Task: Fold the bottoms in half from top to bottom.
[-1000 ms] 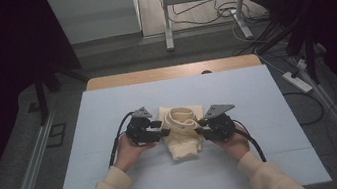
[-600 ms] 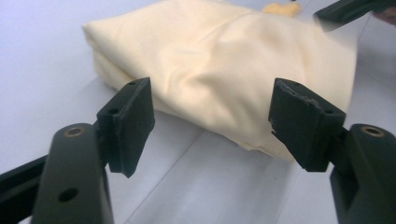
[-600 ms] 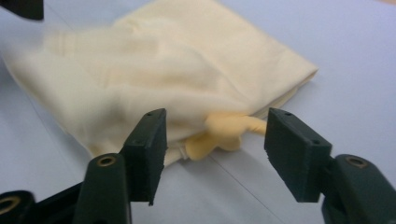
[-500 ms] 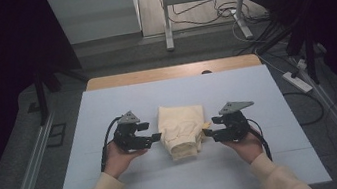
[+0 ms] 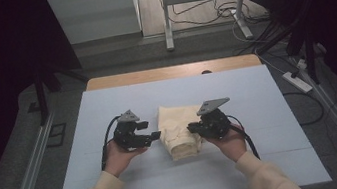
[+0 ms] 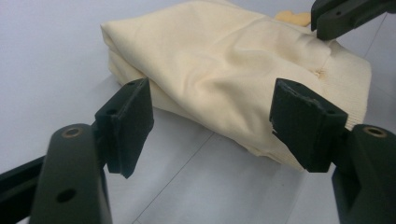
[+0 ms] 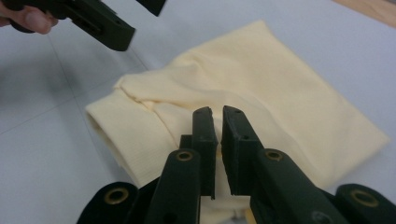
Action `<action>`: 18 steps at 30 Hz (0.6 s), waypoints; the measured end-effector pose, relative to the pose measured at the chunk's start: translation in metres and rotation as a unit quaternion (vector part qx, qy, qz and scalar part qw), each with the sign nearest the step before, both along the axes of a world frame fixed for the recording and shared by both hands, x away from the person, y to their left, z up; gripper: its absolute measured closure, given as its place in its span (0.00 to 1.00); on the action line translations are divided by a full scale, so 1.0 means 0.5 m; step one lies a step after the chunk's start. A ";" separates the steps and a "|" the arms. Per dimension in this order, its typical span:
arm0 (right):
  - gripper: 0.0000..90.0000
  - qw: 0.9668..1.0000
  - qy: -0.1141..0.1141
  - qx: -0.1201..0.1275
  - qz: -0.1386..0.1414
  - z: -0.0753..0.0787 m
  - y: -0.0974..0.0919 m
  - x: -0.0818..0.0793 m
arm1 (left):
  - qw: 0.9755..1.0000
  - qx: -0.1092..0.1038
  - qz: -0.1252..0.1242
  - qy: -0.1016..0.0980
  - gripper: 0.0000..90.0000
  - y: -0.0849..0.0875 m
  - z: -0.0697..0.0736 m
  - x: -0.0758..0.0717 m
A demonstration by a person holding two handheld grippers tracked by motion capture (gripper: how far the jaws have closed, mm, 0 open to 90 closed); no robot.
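Two hands come in from the near edge of the pale blue bench (image 5: 119,182), each holding a gripper. Between them lies a folded cream garment (image 5: 178,129), flat on the bench at its middle. The left gripper (image 5: 152,136) sits just beside the garment's left edge, its fingers (image 6: 128,121) spread apart with nothing between them. The right gripper (image 5: 192,128) hovers at the garment's right edge; its fingers (image 7: 205,135) have just been closing and stand almost together, empty
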State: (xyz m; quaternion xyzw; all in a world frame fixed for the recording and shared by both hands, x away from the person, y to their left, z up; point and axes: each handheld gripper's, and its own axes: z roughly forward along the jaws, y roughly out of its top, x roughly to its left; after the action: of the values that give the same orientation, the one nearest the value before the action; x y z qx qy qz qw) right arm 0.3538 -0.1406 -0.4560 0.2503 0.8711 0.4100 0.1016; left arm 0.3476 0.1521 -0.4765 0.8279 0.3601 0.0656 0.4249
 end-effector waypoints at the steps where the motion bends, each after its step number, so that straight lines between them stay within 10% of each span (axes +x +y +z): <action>1: 0.96 1.000 -0.003 -0.001 0.005 0.001 0.007 -0.002 | 1.000 0.000 0.000 0.001 0.33 0.001 0.000 0.000; 18: 0.99 0.998 0.037 -0.051 0.030 -0.062 0.008 -0.007 | 1.000 -0.003 0.001 0.004 0.32 0.006 0.001 -0.002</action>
State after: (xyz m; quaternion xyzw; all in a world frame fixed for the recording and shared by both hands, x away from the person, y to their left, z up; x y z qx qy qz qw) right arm 0.3502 -0.1367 -0.4867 0.2334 0.9012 0.3584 0.0697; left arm 0.3465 0.1551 -0.4762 0.8265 0.3633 0.0614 0.4257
